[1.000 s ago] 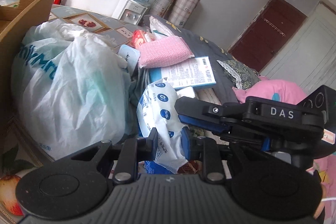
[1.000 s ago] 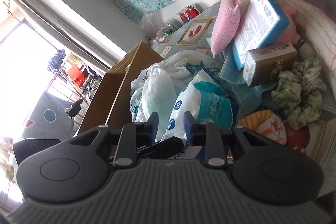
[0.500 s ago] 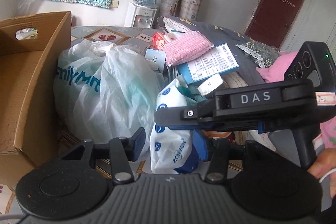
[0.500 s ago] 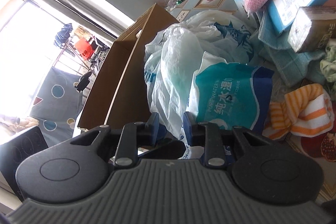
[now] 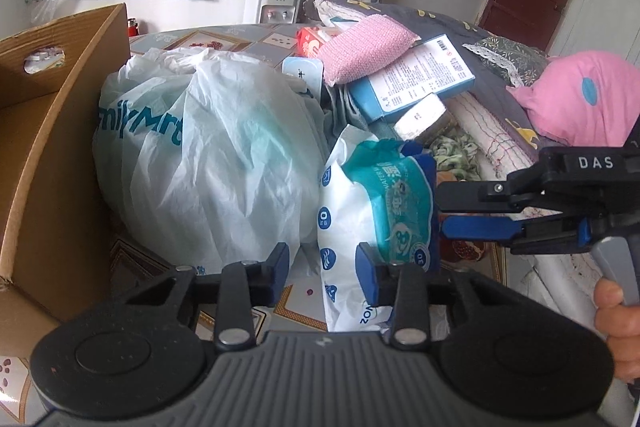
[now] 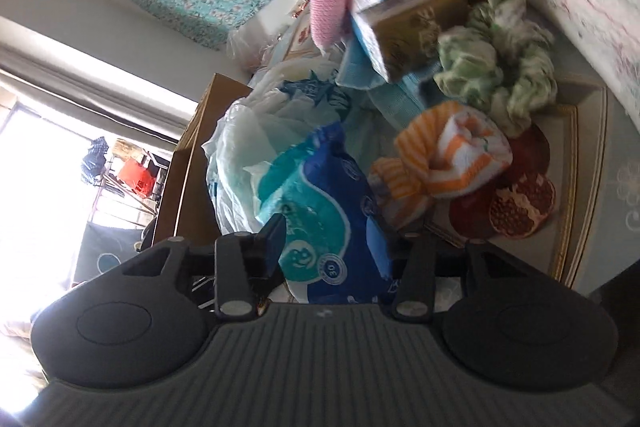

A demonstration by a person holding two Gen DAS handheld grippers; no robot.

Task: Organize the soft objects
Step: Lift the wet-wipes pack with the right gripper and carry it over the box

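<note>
A blue, teal and white wet-wipes pack [image 5: 384, 211] stands among a heap of soft things on the patterned table. My right gripper [image 6: 328, 243] has its jaws apart with the same pack [image 6: 320, 219] between them, and it enters the left wrist view from the right [image 5: 452, 215]. My left gripper [image 5: 322, 267] is open and empty just in front of the pack and a large white plastic bag [image 5: 208, 163]. An orange-striped cloth [image 6: 440, 155] and a green-white scrunchie [image 6: 496, 79] lie beyond the pack.
An open cardboard box [image 5: 48, 131] stands at the left. Behind the bag lie a pink sponge cloth [image 5: 368, 47], a blue-white box [image 5: 416, 79] and a small gold box [image 6: 412, 27]. A pink plush [image 5: 580, 99] and bedding are at the right.
The left gripper opened and drew back from the wipes pack. The right gripper opened and rolled, and moved to straddle the pack, which now stands more upright.
</note>
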